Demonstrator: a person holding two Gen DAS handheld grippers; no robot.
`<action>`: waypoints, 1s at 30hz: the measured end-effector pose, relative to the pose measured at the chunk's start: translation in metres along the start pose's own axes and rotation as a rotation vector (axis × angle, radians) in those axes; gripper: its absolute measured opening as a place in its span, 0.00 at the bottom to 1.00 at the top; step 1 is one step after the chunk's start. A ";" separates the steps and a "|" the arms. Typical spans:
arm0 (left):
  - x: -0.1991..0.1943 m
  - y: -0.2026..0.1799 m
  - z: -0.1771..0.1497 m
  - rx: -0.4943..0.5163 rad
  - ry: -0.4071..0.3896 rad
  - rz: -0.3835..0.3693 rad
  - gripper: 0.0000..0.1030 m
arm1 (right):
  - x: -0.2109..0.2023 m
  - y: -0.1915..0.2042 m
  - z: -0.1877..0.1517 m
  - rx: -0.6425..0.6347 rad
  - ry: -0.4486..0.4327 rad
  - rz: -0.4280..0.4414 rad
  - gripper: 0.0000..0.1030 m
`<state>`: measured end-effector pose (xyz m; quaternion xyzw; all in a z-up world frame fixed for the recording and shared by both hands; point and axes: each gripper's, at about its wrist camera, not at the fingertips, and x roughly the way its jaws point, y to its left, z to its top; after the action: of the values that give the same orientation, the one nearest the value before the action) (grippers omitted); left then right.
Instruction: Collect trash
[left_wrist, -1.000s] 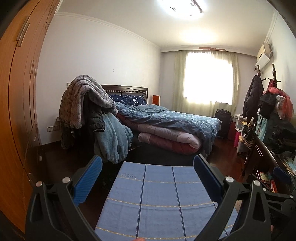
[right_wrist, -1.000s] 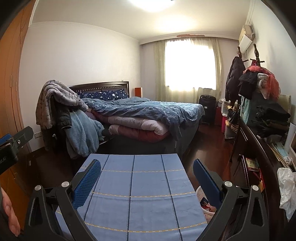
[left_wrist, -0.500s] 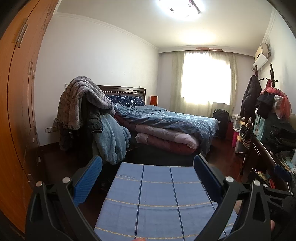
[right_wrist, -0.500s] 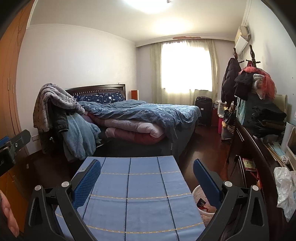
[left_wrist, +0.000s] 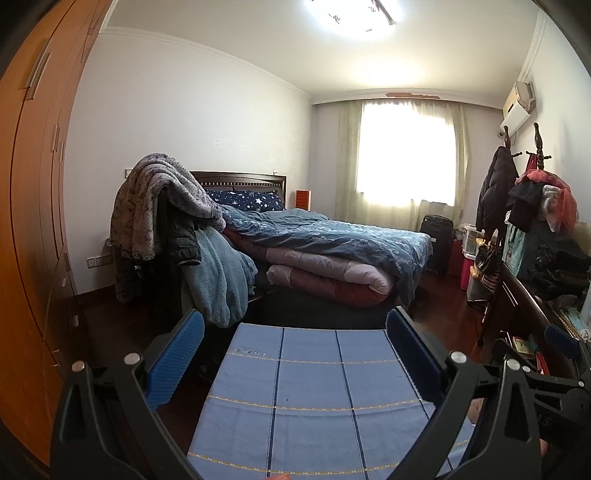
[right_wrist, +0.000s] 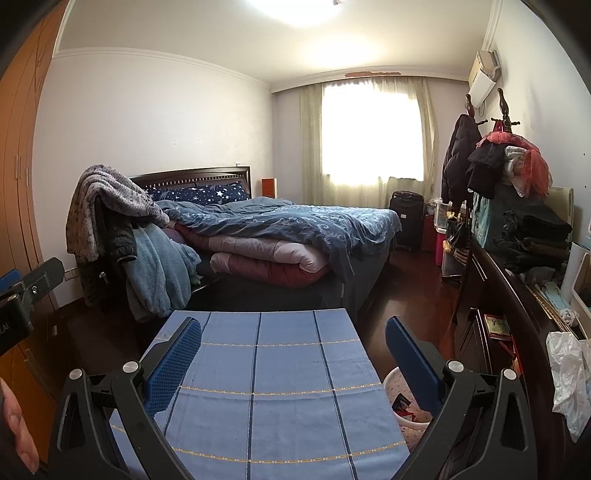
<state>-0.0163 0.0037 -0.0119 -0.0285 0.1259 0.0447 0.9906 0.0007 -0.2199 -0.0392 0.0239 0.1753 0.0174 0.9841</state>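
Left tool: your left tool (left_wrist: 294, 343) has its blue padded fingers (left_wrist: 176, 360) spread wide apart, with nothing between them.
Right tool: your right tool (right_wrist: 293, 354) is spread wide too, and it holds nothing.
Counter: both tools hang over the near counter, which is covered by a blue checked cloth with thin yellow lines (left_wrist: 314, 398) (right_wrist: 266, 391). The cloth is bare where you can see it.
Trash: a crumpled white plastic bag (right_wrist: 567, 373) lies on the long dark wooden sideboard (right_wrist: 517, 306) at the near right, well apart from both tools.
Basket: a small round white basket (right_wrist: 406, 413) sits low, just right of the counter, partly hidden behind the right finger of your right tool. There are scraps inside, but you cannot tell what they are.
Bed: far ahead is the bed with a rumpled blue quilt (left_wrist: 332, 236) (right_wrist: 295, 221).
Hand: part of your left hand (right_wrist: 16, 432) shows at the near left edge of the right view.
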 end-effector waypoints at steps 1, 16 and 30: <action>0.000 0.000 0.000 0.000 -0.001 0.000 0.97 | 0.000 0.000 0.000 0.000 0.000 0.000 0.96; -0.004 -0.014 0.000 0.016 -0.008 -0.099 0.97 | -0.005 -0.010 -0.003 0.015 -0.016 -0.037 0.96; -0.006 -0.017 -0.001 0.020 -0.005 -0.148 0.97 | -0.009 -0.015 -0.003 0.022 -0.020 -0.054 0.96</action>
<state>-0.0210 -0.0142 -0.0105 -0.0279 0.1215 -0.0298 0.9917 -0.0078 -0.2351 -0.0396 0.0300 0.1663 -0.0116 0.9856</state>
